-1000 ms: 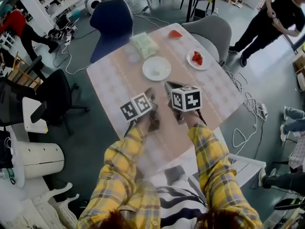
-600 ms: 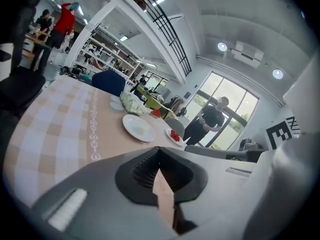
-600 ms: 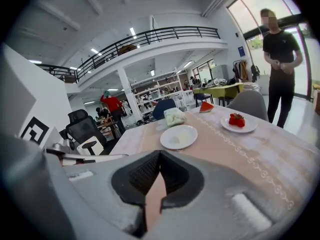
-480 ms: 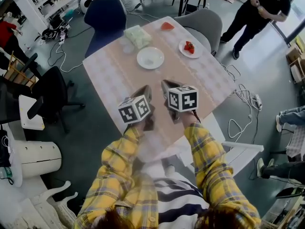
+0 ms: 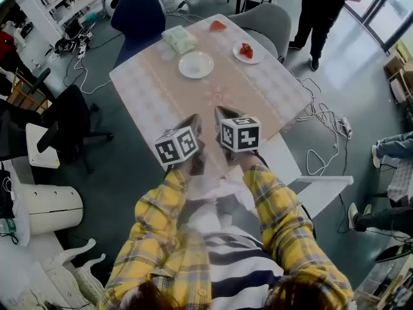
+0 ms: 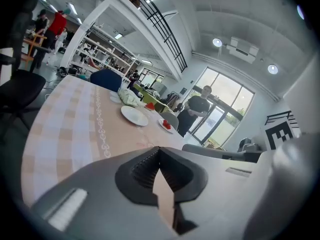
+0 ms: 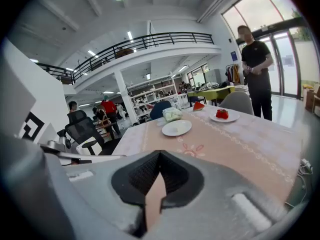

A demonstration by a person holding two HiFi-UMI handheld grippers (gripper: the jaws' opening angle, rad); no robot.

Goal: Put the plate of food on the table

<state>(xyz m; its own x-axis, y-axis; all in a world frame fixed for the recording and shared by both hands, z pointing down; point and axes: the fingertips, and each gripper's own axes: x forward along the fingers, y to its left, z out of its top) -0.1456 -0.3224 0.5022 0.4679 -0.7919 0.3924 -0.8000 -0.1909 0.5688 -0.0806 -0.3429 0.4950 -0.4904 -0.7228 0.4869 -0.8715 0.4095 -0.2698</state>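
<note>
The plate of food, white with red pieces on it, stands at the far right of the table; it also shows in the left gripper view and the right gripper view. An empty white plate lies closer in. My left gripper and right gripper hang side by side over the table's near edge, well short of both plates. Both are shut with nothing between the jaws, as each gripper view shows for the left gripper and the right gripper.
A pale green bundle and a watermelon slice lie at the table's far end. A blue chair and a grey chair stand behind it. A person in black stands far right. Cables trail on the floor.
Both grippers have drawn back together from the middle of the table to its near edge, so the plates lie farther off. The jaws stayed shut.
</note>
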